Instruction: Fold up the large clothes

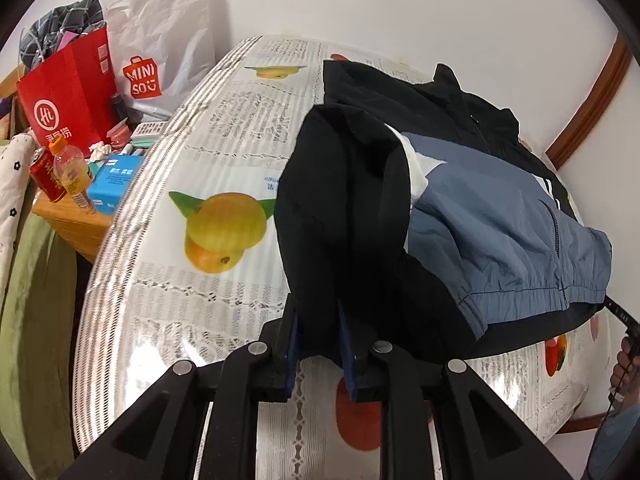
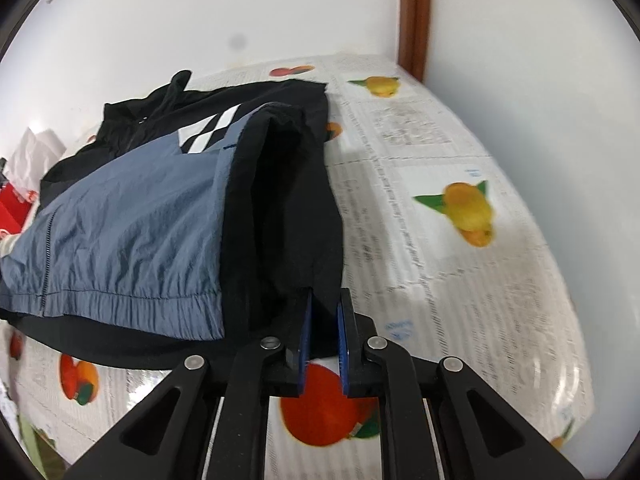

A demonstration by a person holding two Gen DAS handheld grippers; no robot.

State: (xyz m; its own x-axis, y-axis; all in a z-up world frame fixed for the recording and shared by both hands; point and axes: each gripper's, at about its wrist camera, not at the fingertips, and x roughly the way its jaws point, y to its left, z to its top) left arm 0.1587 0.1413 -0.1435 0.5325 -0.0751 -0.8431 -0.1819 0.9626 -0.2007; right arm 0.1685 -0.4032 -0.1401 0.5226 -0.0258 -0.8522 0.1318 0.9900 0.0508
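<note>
- Left wrist view: the left gripper points down at the bench, and its jaws are clamped on the black sleeve of the jacket.
- That sleeve comes up off the jacket's left side and runs straight into the blue pads; the cloth sits pinched between them.
- The jacket itself lies spread across the bench, blue-grey front panel up, black collar toward the white wall, elastic hem toward the camera.
- The bench carries a glossy cover printed with newsprint and fruit.
- Off the bench's left edge there's a red paper bag, a white shopping bag, a drink bottle beside a red can and a blue box.
- At the far right edge of this view, a hand shows.
- Right wrist view: the right gripper has its jaws closed on the other black sleeve, on the jacket's right side, the fabric caught between the pads.
- White stripes show high on the chest here, and a brown wooden post stands in the corner behind the bench.
</note>
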